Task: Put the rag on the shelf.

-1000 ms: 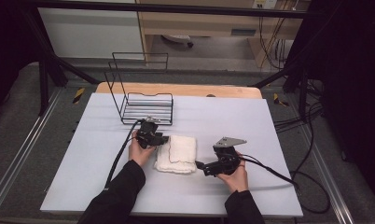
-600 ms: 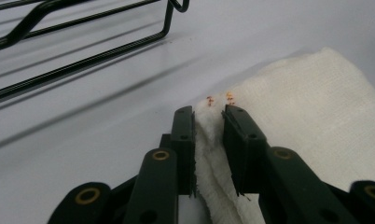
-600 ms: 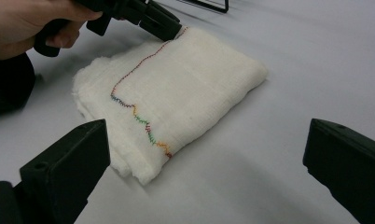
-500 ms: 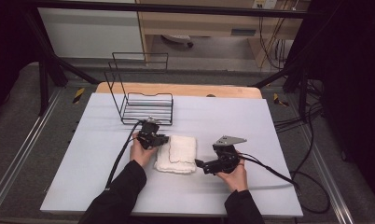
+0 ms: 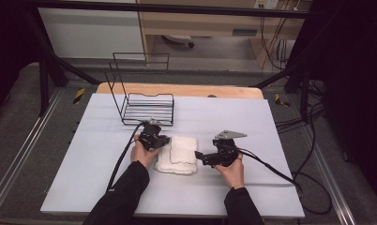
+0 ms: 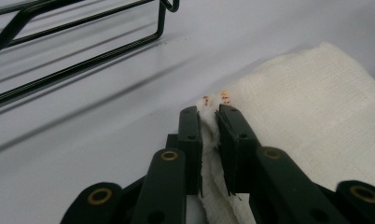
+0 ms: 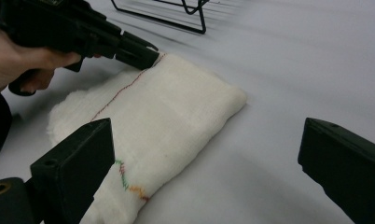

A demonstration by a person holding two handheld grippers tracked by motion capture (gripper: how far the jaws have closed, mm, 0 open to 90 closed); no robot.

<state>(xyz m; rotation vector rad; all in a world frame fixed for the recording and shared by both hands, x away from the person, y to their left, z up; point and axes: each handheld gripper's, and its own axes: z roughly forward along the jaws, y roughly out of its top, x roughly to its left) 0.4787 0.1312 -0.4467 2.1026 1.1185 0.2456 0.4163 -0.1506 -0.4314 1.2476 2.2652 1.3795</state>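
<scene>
A folded white towel lies in the middle of the table, between my two grippers. My left gripper sits at the towel's far left corner, shut on a pinch of its edge; in the left gripper view white cloth is squeezed between the two black jaws. My right gripper rests just right of the towel with its jaws wide apart and nothing between them. In the right gripper view the towel with its coloured stitching lies ahead, and the left gripper nips its far corner.
A black wire rack stands upright behind the left gripper, near the table's far edge. Cables trail from both grippers, the right one across the table's right side to the floor.
</scene>
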